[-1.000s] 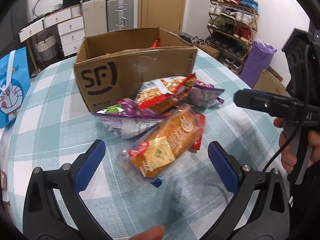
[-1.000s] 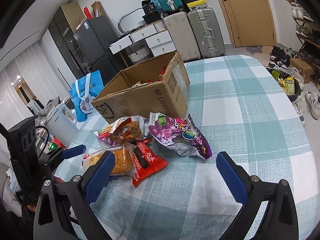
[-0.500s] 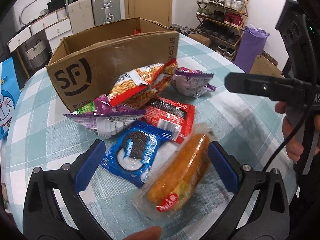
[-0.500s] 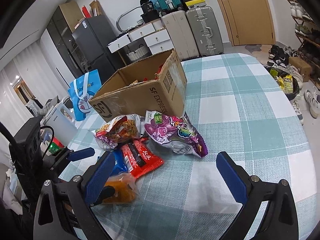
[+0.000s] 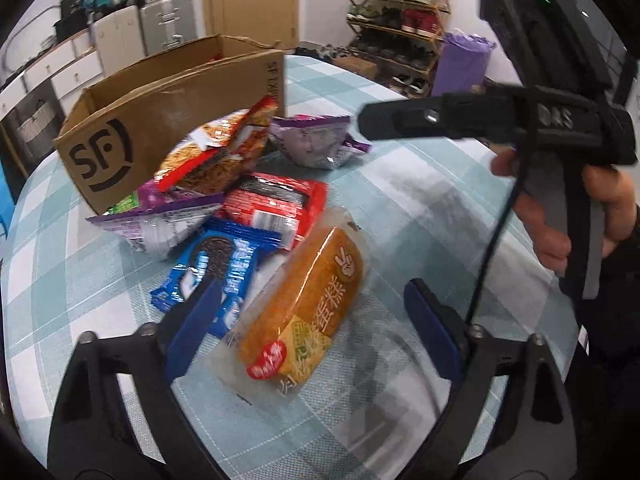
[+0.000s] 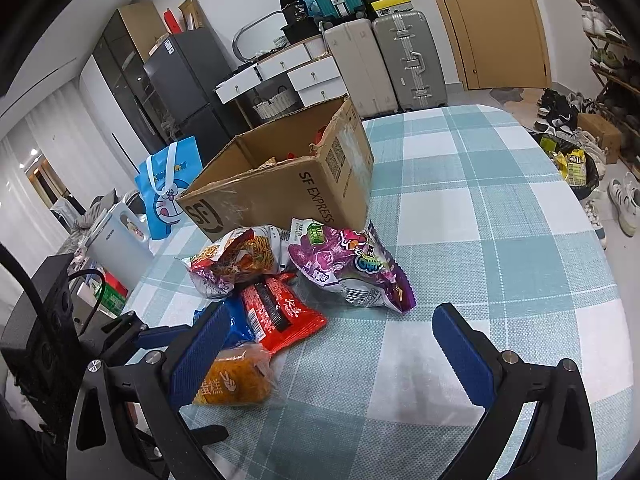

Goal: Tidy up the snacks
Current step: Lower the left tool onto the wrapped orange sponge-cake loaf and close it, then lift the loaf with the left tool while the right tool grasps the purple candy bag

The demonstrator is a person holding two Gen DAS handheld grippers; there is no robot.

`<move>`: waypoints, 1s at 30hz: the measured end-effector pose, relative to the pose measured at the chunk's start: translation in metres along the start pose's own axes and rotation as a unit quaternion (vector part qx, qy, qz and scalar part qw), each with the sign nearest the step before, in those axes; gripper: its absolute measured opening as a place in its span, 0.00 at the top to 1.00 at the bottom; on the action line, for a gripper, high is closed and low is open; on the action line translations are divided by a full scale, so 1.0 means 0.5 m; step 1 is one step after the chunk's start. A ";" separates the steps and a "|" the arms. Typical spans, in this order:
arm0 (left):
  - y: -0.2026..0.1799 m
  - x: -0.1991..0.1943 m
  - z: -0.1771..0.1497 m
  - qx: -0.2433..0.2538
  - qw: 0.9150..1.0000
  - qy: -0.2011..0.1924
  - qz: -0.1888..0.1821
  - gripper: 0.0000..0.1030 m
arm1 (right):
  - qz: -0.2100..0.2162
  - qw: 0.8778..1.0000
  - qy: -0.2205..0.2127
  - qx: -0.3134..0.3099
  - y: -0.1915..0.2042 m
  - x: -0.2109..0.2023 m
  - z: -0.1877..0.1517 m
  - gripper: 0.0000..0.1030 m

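Left wrist view: the left gripper is spread wide, blue pads either side of the cake packet lying on the checked tablecloth, gripping nothing. Beside it lie a blue cookie pack and a red packet; a noodle bag and a purple bag lean toward the cardboard box, which stands open-topped near the table's far edge with something red showing inside. The right gripper hovers wide apart, empty, above bare cloth.
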State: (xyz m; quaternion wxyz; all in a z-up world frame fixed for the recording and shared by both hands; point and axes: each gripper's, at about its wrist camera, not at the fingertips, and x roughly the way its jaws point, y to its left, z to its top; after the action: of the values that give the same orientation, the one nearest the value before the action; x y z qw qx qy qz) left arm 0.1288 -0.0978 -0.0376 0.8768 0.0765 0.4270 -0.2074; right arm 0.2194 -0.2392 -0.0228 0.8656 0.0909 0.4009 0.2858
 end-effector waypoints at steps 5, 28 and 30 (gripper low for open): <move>-0.028 0.020 -0.012 0.026 0.999 0.024 -0.013 0.21 | -0.001 1.000 0.002 0.001 0.000 0.003 -0.001 0.00; 0.020 -0.010 -0.028 -0.023 0.999 0.001 -0.025 0.66 | -0.002 1.000 0.003 0.001 0.000 0.004 -0.002 0.00; 0.028 -0.020 -0.030 -0.031 0.999 -0.007 -0.026 0.66 | -0.002 1.000 0.003 0.002 0.000 0.006 -0.002 0.00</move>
State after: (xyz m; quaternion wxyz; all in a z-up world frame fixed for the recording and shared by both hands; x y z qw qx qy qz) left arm 0.1185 -0.0776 -0.0395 0.8759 0.0374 0.4292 -0.2172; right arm 0.2199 -0.2378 -0.0254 0.8647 0.0908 0.4043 0.2838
